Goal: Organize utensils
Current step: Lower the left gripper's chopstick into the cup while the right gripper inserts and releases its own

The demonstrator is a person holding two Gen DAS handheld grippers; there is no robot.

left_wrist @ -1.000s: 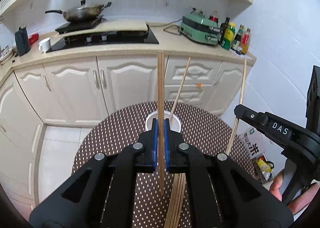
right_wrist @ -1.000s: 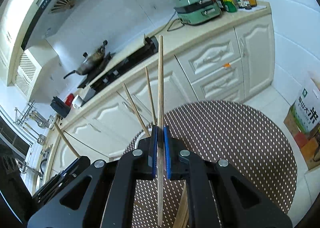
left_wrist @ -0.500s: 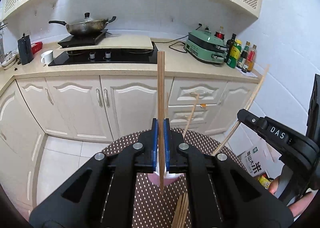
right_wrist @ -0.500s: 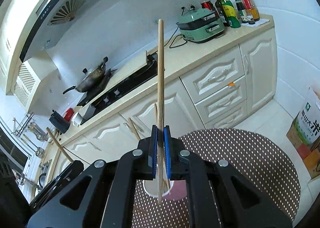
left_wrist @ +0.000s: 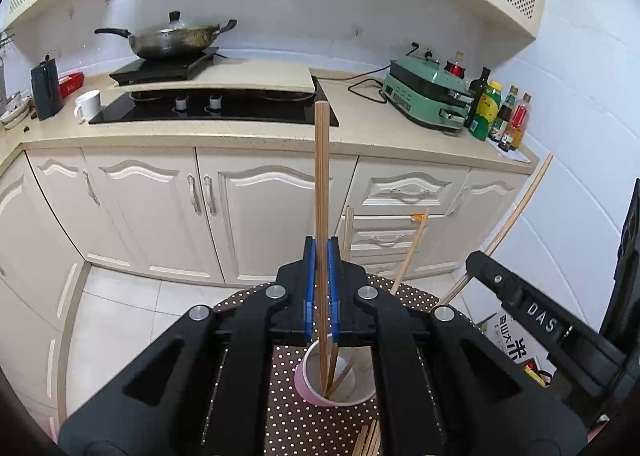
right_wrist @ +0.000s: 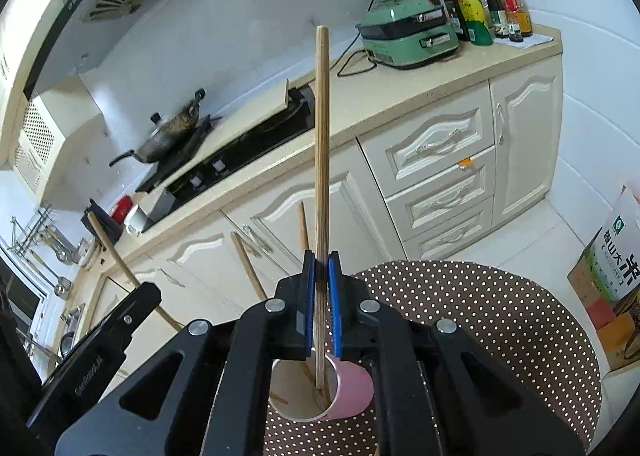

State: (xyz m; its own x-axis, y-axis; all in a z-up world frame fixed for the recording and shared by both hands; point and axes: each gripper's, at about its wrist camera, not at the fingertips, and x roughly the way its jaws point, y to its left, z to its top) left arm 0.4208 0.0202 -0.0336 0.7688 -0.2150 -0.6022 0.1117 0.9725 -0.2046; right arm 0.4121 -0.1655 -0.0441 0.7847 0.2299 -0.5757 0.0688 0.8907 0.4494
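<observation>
Two handheld grippers work over a round table covered in a brown cloth with white dots (left_wrist: 304, 428), set in a cream-coloured kitchen.

In the left wrist view, the left gripper (left_wrist: 321, 288) has its blue-padded fingers (left_wrist: 307, 288) closed tight on a wooden chopstick (left_wrist: 321, 184), which stands nearly upright. Its lower tip hangs inside the mouth of a pink cup (left_wrist: 304, 388) that stands on the cloth just below the fingers. Several other chopsticks already lean in the cup. A few loose chopsticks (left_wrist: 368, 440) lie on the cloth nearer the camera. The right gripper's black body (left_wrist: 536, 320) shows at the right edge.

In the right wrist view, the right gripper (right_wrist: 321, 296) is likewise clamped on a second wooden chopstick (right_wrist: 322, 144), held upright, with its lower end dipping into the same cup (right_wrist: 356, 388). The left gripper's black body (right_wrist: 100, 340) shows at lower left.

Behind them runs a countertop with a black hob (left_wrist: 216, 108), a lidded wok (left_wrist: 176, 38), a white mug (left_wrist: 88, 104), a green electric grill (left_wrist: 428, 94) and a cluster of sauce bottles (left_wrist: 496, 112).
</observation>
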